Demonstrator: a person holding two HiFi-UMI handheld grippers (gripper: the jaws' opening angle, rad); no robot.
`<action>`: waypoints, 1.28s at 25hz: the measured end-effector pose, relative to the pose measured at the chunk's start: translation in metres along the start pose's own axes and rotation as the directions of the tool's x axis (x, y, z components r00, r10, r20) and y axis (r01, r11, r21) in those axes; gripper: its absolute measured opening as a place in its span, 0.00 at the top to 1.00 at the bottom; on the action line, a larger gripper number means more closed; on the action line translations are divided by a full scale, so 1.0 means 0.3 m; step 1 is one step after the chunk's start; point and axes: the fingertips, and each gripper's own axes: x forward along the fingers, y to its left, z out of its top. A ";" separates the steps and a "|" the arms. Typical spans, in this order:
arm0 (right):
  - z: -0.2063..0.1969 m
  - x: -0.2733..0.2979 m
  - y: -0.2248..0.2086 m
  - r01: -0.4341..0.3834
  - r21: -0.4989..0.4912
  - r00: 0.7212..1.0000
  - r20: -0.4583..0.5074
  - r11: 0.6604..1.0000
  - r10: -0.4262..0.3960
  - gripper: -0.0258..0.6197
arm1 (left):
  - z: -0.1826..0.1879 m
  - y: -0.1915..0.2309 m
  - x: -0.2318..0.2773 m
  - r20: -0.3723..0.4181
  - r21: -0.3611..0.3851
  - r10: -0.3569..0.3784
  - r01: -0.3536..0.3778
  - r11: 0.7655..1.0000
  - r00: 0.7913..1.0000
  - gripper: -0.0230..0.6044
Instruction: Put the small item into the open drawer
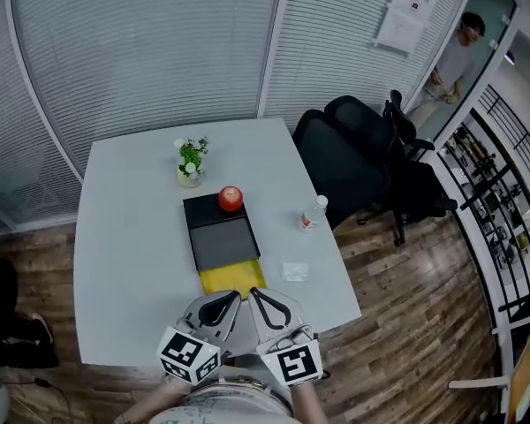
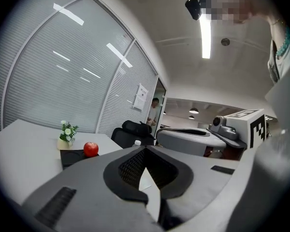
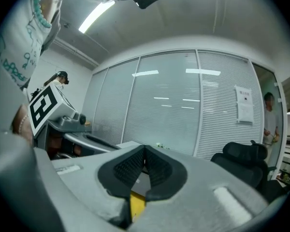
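The small white packet (image 1: 295, 272) lies flat on the white table (image 1: 124, 263), right of the open drawer (image 1: 223, 244). That dark grey drawer is pulled out toward me from a black box (image 1: 214, 210) with a red apple (image 1: 230, 199) on top. A yellow sheet (image 1: 233, 279) sticks out under the drawer's front. My left gripper (image 1: 234, 296) and right gripper (image 1: 254, 292) hover side by side at the table's near edge, both shut and empty, short of the drawer and left of the packet. The left gripper view shows the apple (image 2: 91, 149) and the box (image 2: 72, 156) far ahead.
A small potted plant (image 1: 192, 161) stands behind the box. A plastic bottle (image 1: 313, 213) stands near the table's right edge. Black office chairs (image 1: 353, 153) are beside the table on the right. A person (image 1: 455, 56) stands in the far doorway. Slatted glass walls run behind the table.
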 end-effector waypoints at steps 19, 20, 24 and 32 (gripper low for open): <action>-0.023 0.084 -0.085 -0.303 -0.047 0.952 0.028 0.952 0.305 0.96 | 0.020 0.074 0.082 0.082 -0.062 0.302 -0.298 0.953 0.950 0.97; -0.025 0.086 -0.086 -0.318 -0.053 0.947 0.029 0.946 0.320 0.96 | 0.020 0.077 0.083 0.083 -0.063 0.315 -0.311 0.948 0.945 0.97; -0.034 0.088 -0.089 -0.369 -0.062 0.928 0.034 0.927 0.371 0.96 | 0.014 0.084 0.088 0.086 -0.067 0.359 -0.354 0.933 0.929 0.97; -0.071 0.094 -0.103 -0.425 -0.074 0.903 0.027 0.902 0.428 0.96 | -0.007 0.095 0.107 0.092 -0.082 0.411 -0.404 0.911 0.907 0.97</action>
